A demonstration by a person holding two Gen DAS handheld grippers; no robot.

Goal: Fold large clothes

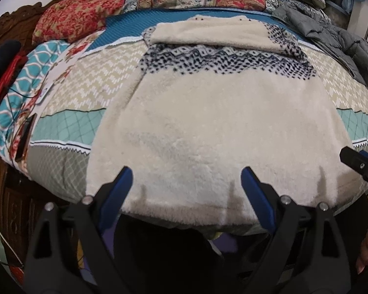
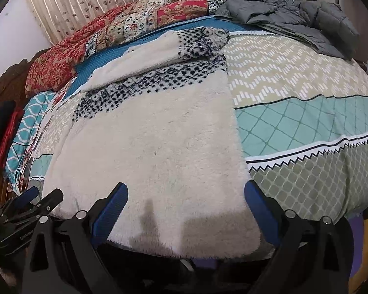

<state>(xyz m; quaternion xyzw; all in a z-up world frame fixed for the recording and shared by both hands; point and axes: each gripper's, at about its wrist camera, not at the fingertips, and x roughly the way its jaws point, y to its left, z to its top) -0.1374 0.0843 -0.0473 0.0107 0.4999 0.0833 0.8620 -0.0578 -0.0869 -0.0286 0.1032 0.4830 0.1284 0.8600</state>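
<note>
A large cream fleece sweater with a dark navy patterned band across the chest lies flat on the bed, its hem at the near edge. Both sleeves are folded in across the top. It also shows in the right wrist view. My left gripper is open and empty, hovering over the hem near its left part. My right gripper is open and empty over the hem's right corner. The right gripper's tip shows at the left wrist view's right edge. The left gripper shows at the right wrist view's left edge.
The bed has a patterned green, beige and teal cover. A grey puffer jacket lies at the far right. Red floral quilts are piled at the back. A phone lies at the bed's left edge beside a wooden headboard.
</note>
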